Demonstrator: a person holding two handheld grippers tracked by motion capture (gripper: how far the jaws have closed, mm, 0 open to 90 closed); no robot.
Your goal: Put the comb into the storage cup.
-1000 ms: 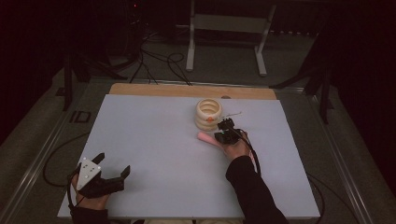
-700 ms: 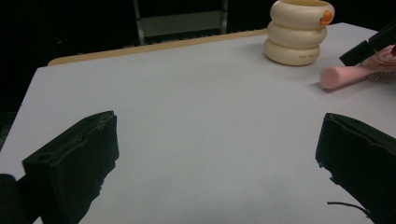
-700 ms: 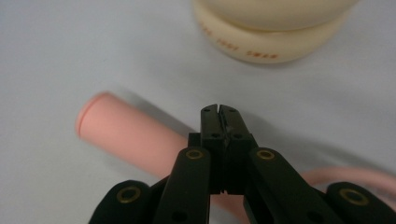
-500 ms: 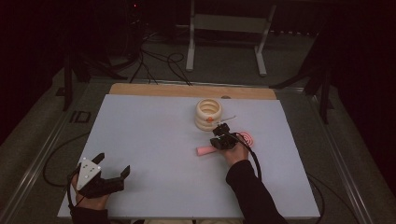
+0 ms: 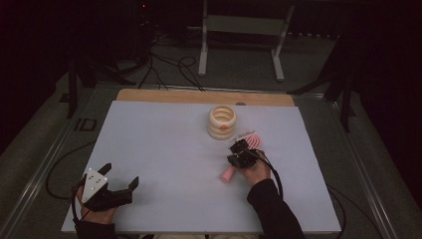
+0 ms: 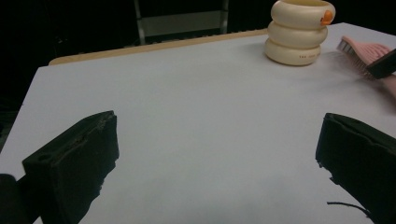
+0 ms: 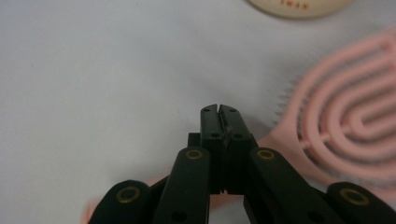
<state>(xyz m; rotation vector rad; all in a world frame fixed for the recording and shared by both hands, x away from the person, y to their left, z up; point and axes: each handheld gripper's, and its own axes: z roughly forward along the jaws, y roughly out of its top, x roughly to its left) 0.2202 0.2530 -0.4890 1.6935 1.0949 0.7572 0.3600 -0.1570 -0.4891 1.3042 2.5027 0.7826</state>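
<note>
A pink hairbrush lies on the white table, head toward a cream stack of rings, handle pointing at the person. My right gripper sits over the brush's neck. In the right gripper view its jaws are shut tip to tip with nothing between them; the brush runs beneath them, and whether they touch it I cannot tell. My left gripper rests open near the front left corner. In the left gripper view the left gripper frames bare table, with the ring stack and brush far off.
A wooden strip borders the table's far edge. Behind it stand a metal frame and loose cables on the dark floor. A small orange mark sits on the ring stack's top.
My right gripper has moved toward the person and slightly right. The brush has turned with it, the handle swinging from pointing left to pointing at the front edge. The left gripper stayed put.
</note>
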